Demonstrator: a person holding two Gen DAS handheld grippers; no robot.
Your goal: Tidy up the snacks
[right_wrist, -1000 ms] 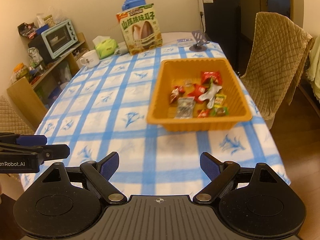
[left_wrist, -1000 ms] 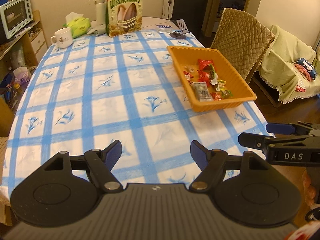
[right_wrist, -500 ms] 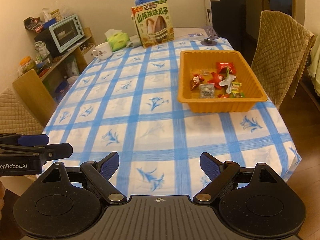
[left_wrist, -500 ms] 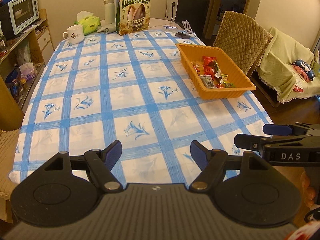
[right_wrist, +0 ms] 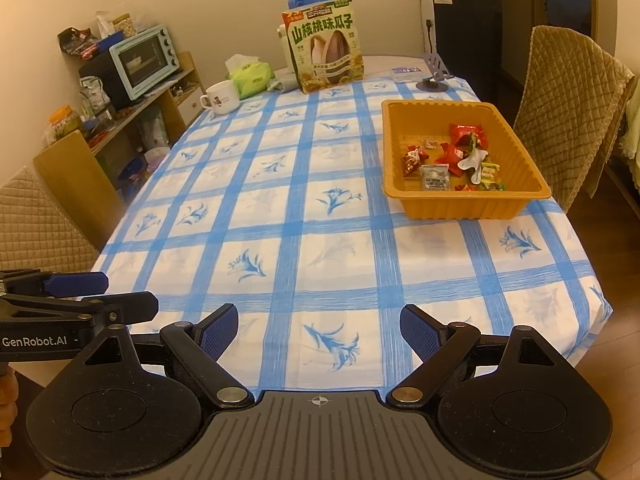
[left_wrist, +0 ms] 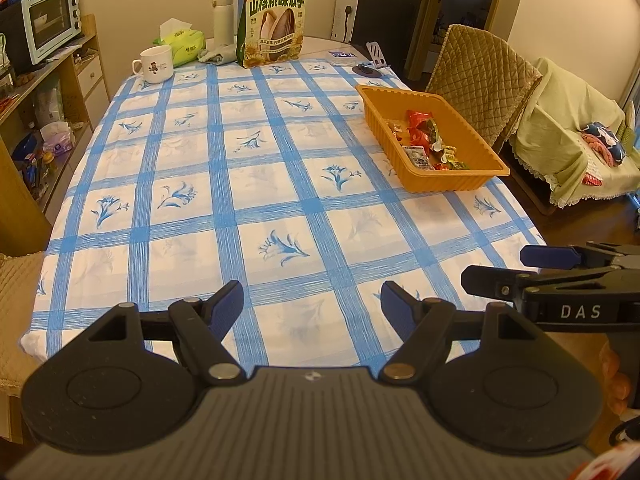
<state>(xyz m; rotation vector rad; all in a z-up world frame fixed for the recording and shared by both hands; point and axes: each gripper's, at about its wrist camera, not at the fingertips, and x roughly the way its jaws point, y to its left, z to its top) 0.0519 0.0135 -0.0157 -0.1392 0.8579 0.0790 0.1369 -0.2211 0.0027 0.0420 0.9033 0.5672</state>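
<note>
An orange tray (left_wrist: 416, 96) (right_wrist: 464, 204) sits on the right side of the blue-checked table (left_wrist: 224, 200) (right_wrist: 296, 216). Inside it lie several small wrapped snacks (left_wrist: 424, 140) (right_wrist: 452, 156), red, green and silver. A tall sunflower-seed bag (left_wrist: 274, 24) (right_wrist: 326, 46) stands upright at the far end. My left gripper (left_wrist: 312, 306) is open over the table's near edge, nothing between its fingers. My right gripper (right_wrist: 319, 330) is open as well, empty, also at the near edge. Each gripper shows in the other's view: the right gripper (left_wrist: 520, 268), the left gripper (right_wrist: 128, 296).
At the far end stand a white mug (left_wrist: 157, 65), a green tissue pack (left_wrist: 180, 42), a white flask (left_wrist: 223, 12) and a phone stand (left_wrist: 374, 58). A quilted chair (left_wrist: 480, 76) is right of the tray. Shelves with a toaster oven (left_wrist: 48, 20) line the left wall.
Both grippers have pulled back from the table toward its near edge, so the tray and far objects look smaller. Both stayed open and empty.
</note>
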